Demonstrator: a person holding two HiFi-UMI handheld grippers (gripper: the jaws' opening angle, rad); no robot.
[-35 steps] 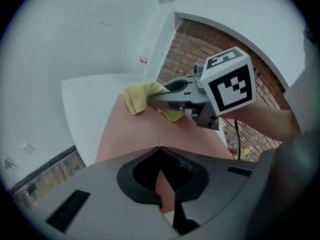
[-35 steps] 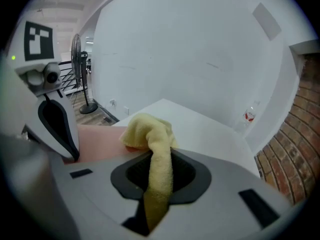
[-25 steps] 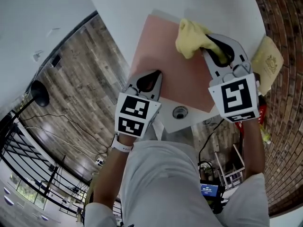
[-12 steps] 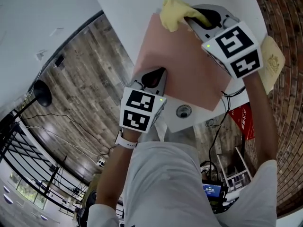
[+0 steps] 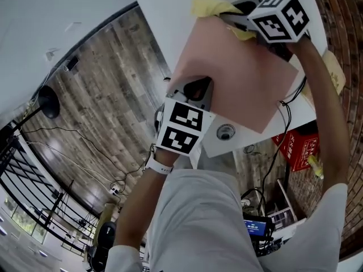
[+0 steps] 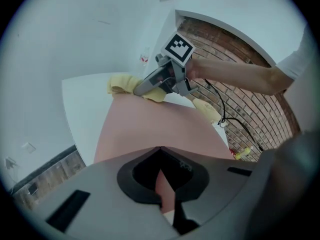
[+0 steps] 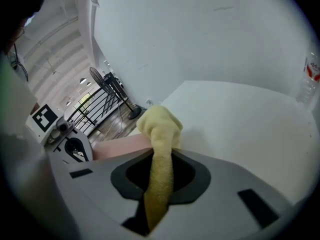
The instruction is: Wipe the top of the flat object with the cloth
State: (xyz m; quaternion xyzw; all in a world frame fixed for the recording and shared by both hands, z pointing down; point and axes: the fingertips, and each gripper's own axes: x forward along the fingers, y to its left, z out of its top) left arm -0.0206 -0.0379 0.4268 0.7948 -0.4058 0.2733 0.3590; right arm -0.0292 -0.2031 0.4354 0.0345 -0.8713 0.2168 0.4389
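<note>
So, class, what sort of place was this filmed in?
Probably an indoor workshop or studio room: it has a brick wall, a wood-plank floor and a plain white table.

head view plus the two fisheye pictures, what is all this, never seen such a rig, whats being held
There is no robot here: a person holds a gripping tool in each hand. The head view comes from a camera on the person's head, looking down. The other two come from cameras riding on each tool, looking along its jaws. The black-and-white cubes are parts of the tools. On the white table lies a flat pink sheet. The left tool has its jaws together, its tip resting on the sheet near the near edge. The right tool is clamped on a yellow cloth at the sheet's far edge.
</note>
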